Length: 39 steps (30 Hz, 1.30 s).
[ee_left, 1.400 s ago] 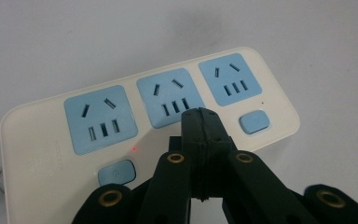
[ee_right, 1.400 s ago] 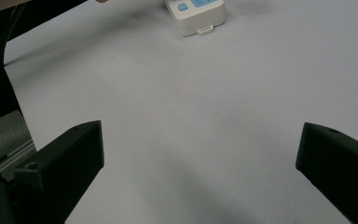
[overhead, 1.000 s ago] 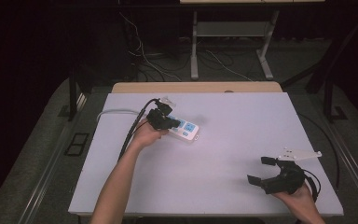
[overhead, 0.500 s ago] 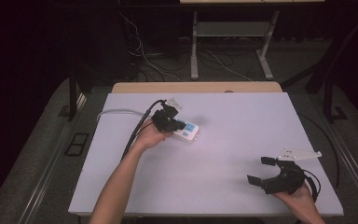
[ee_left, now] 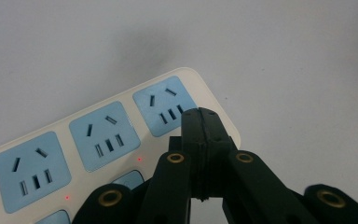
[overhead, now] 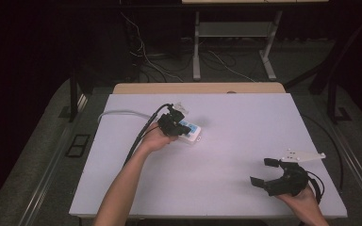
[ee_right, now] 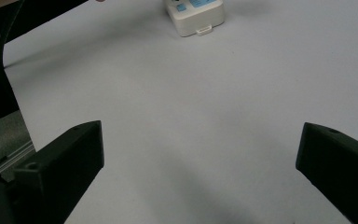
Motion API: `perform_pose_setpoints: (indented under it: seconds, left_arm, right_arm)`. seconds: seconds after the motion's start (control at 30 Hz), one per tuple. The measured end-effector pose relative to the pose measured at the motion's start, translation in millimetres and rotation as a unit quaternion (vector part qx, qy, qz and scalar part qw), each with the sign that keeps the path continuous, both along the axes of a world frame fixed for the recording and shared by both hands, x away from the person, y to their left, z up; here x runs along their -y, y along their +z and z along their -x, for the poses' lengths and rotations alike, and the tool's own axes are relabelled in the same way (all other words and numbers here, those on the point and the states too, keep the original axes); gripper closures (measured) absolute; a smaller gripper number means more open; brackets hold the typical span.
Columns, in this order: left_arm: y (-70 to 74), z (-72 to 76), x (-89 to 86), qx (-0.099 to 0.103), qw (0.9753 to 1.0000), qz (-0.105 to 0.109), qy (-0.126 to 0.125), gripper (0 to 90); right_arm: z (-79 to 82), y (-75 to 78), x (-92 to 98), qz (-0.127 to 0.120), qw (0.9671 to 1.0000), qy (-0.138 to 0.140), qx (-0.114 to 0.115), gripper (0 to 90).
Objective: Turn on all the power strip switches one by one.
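Power strip (overhead: 189,130), white with pale blue socket faces, lies flat on the lavender table (overhead: 226,188) a little left of the middle, its long axis running from upper left to lower right in the high view; a grey cable (overhead: 118,113) leaves its far end and curves off toward the table's left edge. Left gripper (overhead: 172,125) sits right over the strip's near-left part, the person's left hand (overhead: 155,139) behind it; in the left gripper view its two black jaws are pressed flat together with nothing between them, the joined tips (ee_left: 200,122) poised above the strip's cream border just beside the end socket (ee_left: 164,105); whether they touch the casing cannot be told. Three blue sockets show in a row in that view, with small red lights (ee_left: 139,159) glowing between the sockets and the blue switches below them. Right gripper (overhead: 269,173) rests well apart, near the table's front right corner, held by the right hand (overhead: 304,200); its jaws are spread wide and hold nothing; in the right gripper view they frame bare tabletop, with the strip's short end (ee_right: 196,16) far ahead at the top of the picture.
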State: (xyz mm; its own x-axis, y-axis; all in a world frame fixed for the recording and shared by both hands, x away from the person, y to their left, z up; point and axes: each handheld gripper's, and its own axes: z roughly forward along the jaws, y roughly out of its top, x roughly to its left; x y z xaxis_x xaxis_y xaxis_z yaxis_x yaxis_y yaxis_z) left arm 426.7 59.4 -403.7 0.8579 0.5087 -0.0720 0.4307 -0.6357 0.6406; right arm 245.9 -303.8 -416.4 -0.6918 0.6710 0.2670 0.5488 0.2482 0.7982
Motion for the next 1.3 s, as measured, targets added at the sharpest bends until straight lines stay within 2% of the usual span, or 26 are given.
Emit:
perform_pose_setpoints:
  seconds: [0.27,0.97,1.17,1.3]
  left_arm:
    - [-5.7,-0.9,2.9,-0.007,1.0000,-0.001,0.001,89.4]
    - [-8.2,-4.3,1.1,-0.018,0.9998,0.001,0.002,89.6]
    - [-10.8,-6.0,-1.3,-0.028,0.9995,0.016,0.005,89.8]
    - [-11.2,-7.5,-1.4,-0.035,0.9993,0.015,0.008,89.9]
  right_arm:
    - [0.0,-0.1,0.2,0.001,1.0000,0.000,-0.001,0.7]
    - [0.8,0.1,-0.1,0.001,1.0000,0.000,-0.001,0.7]
    - [0.4,-0.1,0.0,0.002,1.0000,0.000,-0.001,0.7]
    - [0.6,0.1,-0.1,0.001,1.0000,0.000,0.000,0.7]
